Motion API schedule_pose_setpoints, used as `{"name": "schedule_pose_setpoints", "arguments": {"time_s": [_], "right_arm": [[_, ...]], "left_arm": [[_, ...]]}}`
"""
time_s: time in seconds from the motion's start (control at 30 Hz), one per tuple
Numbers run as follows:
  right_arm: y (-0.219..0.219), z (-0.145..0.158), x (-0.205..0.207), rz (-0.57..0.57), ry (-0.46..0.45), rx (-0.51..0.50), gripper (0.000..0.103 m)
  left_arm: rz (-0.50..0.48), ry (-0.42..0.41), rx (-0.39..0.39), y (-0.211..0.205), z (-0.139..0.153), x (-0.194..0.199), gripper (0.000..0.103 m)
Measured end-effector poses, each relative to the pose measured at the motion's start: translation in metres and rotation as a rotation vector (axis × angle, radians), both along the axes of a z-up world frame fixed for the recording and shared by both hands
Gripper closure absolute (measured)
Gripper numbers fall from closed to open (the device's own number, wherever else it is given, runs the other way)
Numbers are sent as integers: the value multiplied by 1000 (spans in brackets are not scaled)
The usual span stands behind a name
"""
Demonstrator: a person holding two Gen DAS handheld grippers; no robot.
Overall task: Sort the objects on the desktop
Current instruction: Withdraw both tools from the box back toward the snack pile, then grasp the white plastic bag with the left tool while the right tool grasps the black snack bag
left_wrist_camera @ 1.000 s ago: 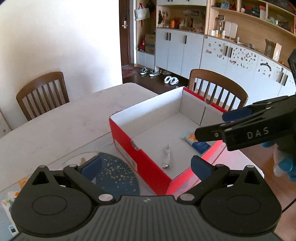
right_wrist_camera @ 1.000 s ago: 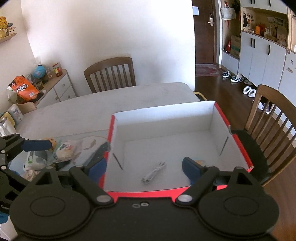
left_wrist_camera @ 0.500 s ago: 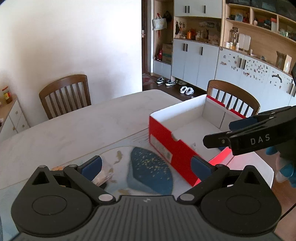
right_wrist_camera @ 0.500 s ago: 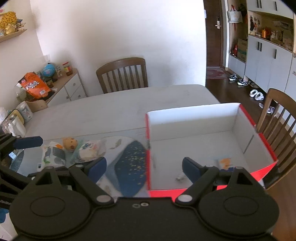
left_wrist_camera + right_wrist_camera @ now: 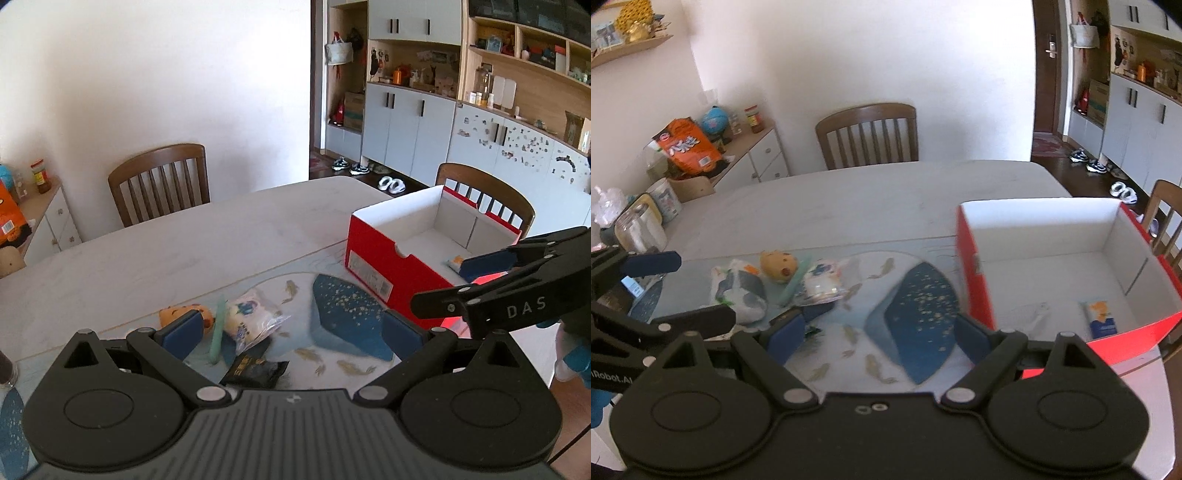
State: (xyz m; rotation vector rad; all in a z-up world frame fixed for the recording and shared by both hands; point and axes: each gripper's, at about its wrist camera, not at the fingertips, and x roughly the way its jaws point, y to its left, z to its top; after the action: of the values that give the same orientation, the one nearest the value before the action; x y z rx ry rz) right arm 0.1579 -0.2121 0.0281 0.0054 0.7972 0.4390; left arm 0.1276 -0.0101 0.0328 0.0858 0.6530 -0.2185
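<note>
A red shoebox (image 5: 384, 266) with a white inside (image 5: 1056, 266) stands at the table's right end; a white cable (image 5: 1036, 314) and a small blue-orange packet (image 5: 1100, 319) lie in it. On the mat to its left lie an orange plush toy (image 5: 777, 264), a clear bag with a white-blue toy (image 5: 822, 282), a green stick (image 5: 218, 332), a grey-white bag (image 5: 740, 290) and a black sachet (image 5: 255, 371). My left gripper (image 5: 291, 330) is open and empty above these items. My right gripper (image 5: 879, 332) is open and empty over the blue mat (image 5: 912, 317), beside the box.
Wooden chairs stand behind the table (image 5: 160, 184) and at its right end (image 5: 487, 199). A glass jar (image 5: 639, 230) and tins sit at the table's left edge. A sideboard (image 5: 753, 155) with an orange snack bag stands by the wall.
Both grippers have swung left, away from the box and toward the loose items on the mat. Both stay open and empty.
</note>
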Motion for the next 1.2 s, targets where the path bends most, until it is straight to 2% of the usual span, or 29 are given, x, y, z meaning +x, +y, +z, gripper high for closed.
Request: {"name": "schedule_pose_setpoints", "arguments": {"time_s": [0.37, 0.93, 1.2], "right_arm": [[50, -12, 7, 148, 11, -9, 17], [95, -65, 42, 235, 76, -30, 20], [111, -84, 54, 264, 102, -51, 21]], "left_arm": [[112, 38, -17, 45, -20, -1, 1], [279, 104, 11, 111, -64, 51, 1], [319, 156, -2, 123, -88, 70, 1]]}}
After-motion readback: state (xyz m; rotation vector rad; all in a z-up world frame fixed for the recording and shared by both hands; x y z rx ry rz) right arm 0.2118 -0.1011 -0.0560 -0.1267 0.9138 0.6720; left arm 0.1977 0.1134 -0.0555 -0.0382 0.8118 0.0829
